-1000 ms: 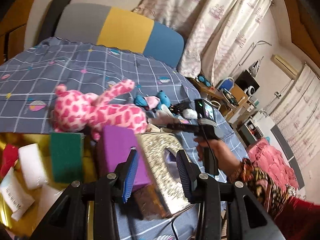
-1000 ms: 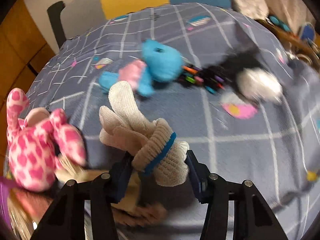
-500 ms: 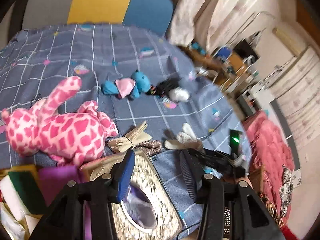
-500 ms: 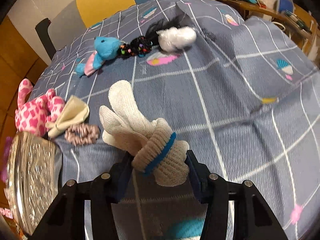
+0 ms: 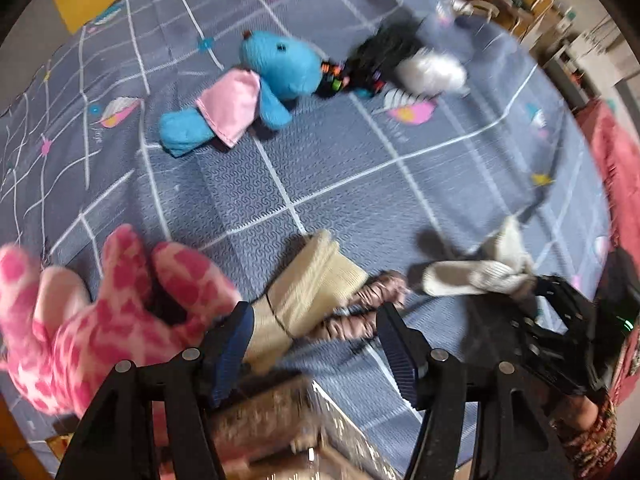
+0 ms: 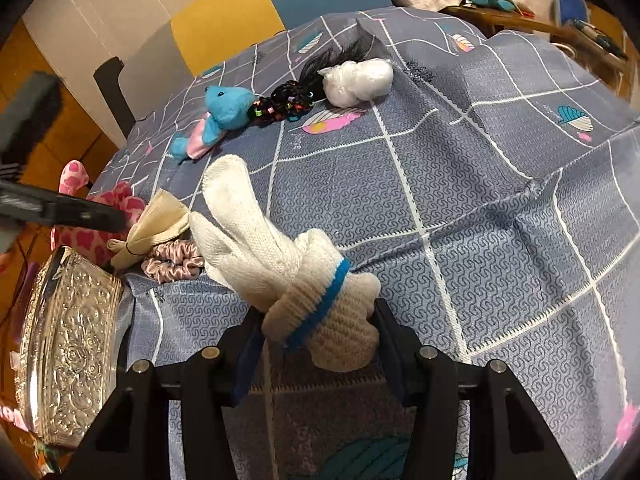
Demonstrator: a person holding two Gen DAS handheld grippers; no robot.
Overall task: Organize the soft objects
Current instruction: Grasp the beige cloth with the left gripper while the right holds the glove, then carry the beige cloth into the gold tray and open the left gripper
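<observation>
My left gripper [image 5: 316, 346] points down at the bed, and its jaws are opening. A cream tied cloth bundle [image 5: 308, 296] and a pink scrunchie [image 5: 374, 304] lie below, between the fingers, and the pads do not press on them. A pink spotted plush [image 5: 100, 320] lies just left of them. My right gripper [image 6: 316, 344] is shut on a white knitted glove [image 6: 296, 276] with a blue cuff band, held above the grey checked bedspread [image 6: 460, 184]. From the right wrist view, the cream bundle [image 6: 156, 224] and scrunchie [image 6: 172, 264] sit to the left, under the left gripper's finger [image 6: 80, 210].
A silver embossed box [image 6: 68, 344] stands at the bed's near left. Farther back lie a blue plush [image 5: 272, 76], a black hairpiece [image 5: 372, 64] and a white fluffy lump [image 5: 432, 72]. A cluttered wooden desk [image 6: 540, 28] stands beyond the bed, on the right.
The left gripper swung from the sponge tray past the silver box, tipped down over the cream bundle, and its jaws widened. The right gripper carried the glove away from the plushes, then stopped.
</observation>
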